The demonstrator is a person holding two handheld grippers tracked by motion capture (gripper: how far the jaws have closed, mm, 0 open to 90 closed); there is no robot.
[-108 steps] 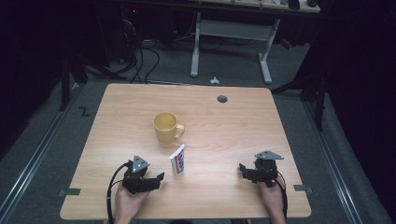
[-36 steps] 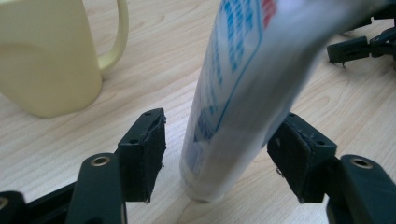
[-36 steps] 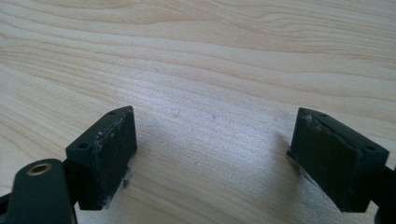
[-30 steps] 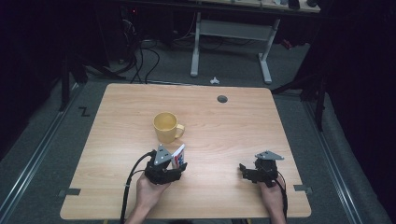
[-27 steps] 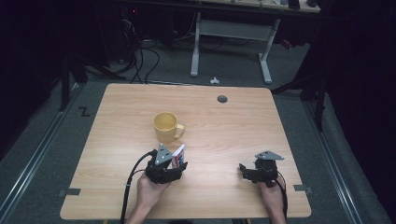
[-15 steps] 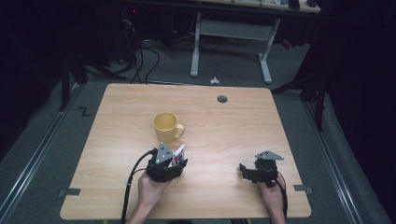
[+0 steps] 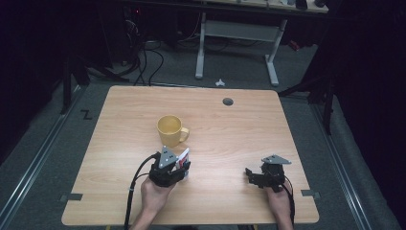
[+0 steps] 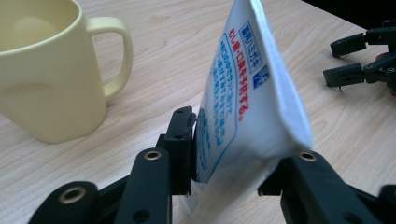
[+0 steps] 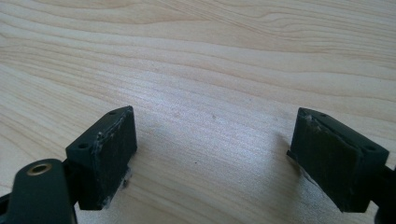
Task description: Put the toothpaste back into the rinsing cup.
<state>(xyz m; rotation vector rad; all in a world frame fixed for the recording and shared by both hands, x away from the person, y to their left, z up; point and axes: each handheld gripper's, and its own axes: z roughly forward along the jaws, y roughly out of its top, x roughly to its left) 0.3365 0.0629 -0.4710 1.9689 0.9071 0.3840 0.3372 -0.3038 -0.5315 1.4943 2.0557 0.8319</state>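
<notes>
**benchrat:** so the left gripper (image 8: 224, 163) has just been squeezing in on that white toothpaste tube (image 8: 243, 107) and now it's clamped on it. The tube stands on end just beside the yellow mug (image 7: 170, 130), on the handle side, a bit nearer the person. In the left gripper view the pads sit low on the fat end, with the flat crimped tip up top

**two_jaw_tom:** yeah, that low grip is what bugs me. It's a soft tube, so my guess is it squashes rather than holds firm, and the tall part above the pads could flop over or twist once it's lifted

**benchrat:** the mug worries me more. Its handle (image 8: 114, 56) points right at the tube, so any sideways swing on the way up could clip it and shove the mug across the wooden surface (image 7: 239, 124)

**two_jaw_tom:** and if the cap end is down there, a hard squeeze might push paste out. Can't tell from here which end the cap is on though

**benchrat:** right gripper (image 9: 212, 158) is no help either. It's well off to the far side of the tube from the mug, jaws wide apart with nothing but bare wood between them

**two_jaw_tom:** so if the tube slips, nothing catches it. I'd go straight up and slowly, away from the mug
</notes>
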